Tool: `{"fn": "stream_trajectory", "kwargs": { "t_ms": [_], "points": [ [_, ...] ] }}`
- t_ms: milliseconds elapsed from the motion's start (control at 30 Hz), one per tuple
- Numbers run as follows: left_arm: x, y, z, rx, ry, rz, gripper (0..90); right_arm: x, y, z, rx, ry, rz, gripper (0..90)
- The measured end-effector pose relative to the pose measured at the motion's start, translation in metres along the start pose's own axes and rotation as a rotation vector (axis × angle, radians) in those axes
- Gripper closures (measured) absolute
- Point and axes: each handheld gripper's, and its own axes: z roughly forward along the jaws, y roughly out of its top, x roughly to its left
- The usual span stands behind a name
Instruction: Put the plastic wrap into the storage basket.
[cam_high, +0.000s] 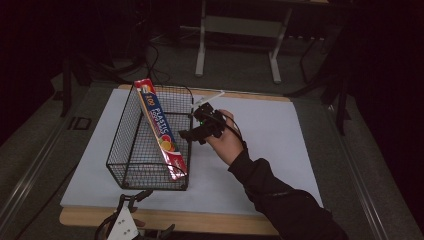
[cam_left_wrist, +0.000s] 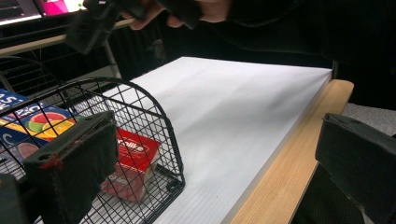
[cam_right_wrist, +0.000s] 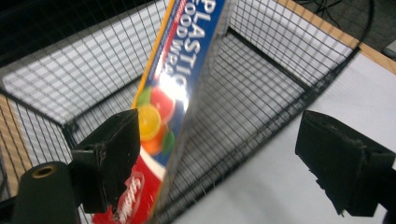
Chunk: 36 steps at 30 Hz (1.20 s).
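A long blue and red plastic wrap box (cam_high: 161, 129) leans diagonally inside a black wire basket (cam_high: 131, 150), one end on the far rim, the other at the near right corner. In the right gripper view the box (cam_right_wrist: 173, 88) slants across the basket's mesh (cam_right_wrist: 261, 79). My right gripper (cam_high: 194, 134) hangs open just right of the basket, close to the box, with nothing between its jaws (cam_right_wrist: 219, 158). My left gripper (cam_high: 131, 202) sits low at the table's front edge, open and empty (cam_left_wrist: 210, 163), looking past the basket's corner (cam_left_wrist: 163, 140) and the box's red end (cam_left_wrist: 135, 151).
The basket stands on a white board (cam_high: 270, 135) laid over a wooden table (cam_high: 210, 222). A white table frame (cam_high: 237, 30) stands on the floor behind. Cables run on the floor at the left (cam_high: 45, 200). Open board lies to the right of the basket.
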Motion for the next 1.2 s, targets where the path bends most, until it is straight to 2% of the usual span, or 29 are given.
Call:
{"fn": "stream_trajectory", "kwargs": {
  "t_ms": [433, 567, 700, 933, 1033, 1100, 1200],
  "points": [
    [0.000, 0.000, 0.001, 0.001, 0.003, 0.001, 0.0, -0.012, -0.049, -0.037, -0.040, 0.015, 0.019, 14.0],
    [0.000, 0.000, 0.002, 0.002, 0.002, -0.001, 0.0, -0.018, -0.064, -0.046, -0.060, 0.027, 0.047, 14.0],
    [0.000, 0.000, 0.002, 0.005, 0.002, 0.002, 0.0, -0.020, -0.076, -0.048, -0.060, 0.016, 0.045, 14.0],
    [0.000, 0.000, 0.002, 0.005, 0.000, 0.000, 0.0, -0.028, -0.111, -0.050, -0.077, 0.034, 0.070, 14.1],
    [0.000, 0.000, 0.003, 0.006, 0.000, 0.001, 0.1, -0.030, -0.122, -0.051, -0.085, 0.013, 0.074, 13.9],
    [0.000, 0.000, 0.003, 0.006, -0.002, 0.003, 0.1, -0.031, -0.126, -0.052, -0.085, 0.009, 0.076, 14.0],
    [0.000, 0.000, 0.002, 0.006, 0.000, -0.001, 0.0, -0.034, -0.140, -0.054, -0.077, 0.007, 0.082, 14.0]
  ]
}}
